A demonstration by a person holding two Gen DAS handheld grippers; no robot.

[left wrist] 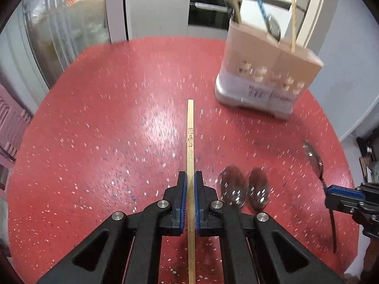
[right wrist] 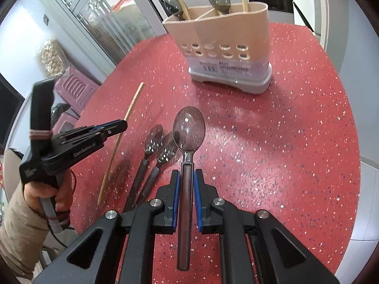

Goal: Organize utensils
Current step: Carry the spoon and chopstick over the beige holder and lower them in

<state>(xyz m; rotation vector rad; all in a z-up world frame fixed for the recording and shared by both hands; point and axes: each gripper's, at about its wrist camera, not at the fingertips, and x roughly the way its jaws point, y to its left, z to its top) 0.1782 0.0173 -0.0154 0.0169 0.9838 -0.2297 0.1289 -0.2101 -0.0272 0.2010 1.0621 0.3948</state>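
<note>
Above the red desk (left wrist: 94, 118) your left gripper (left wrist: 189, 184) pinched a chopstick (left wrist: 190, 127) while your right gripper (right wrist: 187, 182) fingers clamped a spoon (right wrist: 188, 127), both lifted mid-carry, so next each probably needed lowering into its matching holder (right wrist: 220, 37) compartment.

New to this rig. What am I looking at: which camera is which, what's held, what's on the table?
No robot arm: a person holds a handheld two-finger gripper in each hand, each carrying a fisheye camera that looks along its fingers.

Left wrist view: the left gripper is shut on a wooden chopstick.

Right wrist view: the right gripper grips a spoon by its handle.

On the red speckled table lie two more spoons. Further back stands a beige utensil holder, which already holds chopsticks and spoons.
</note>
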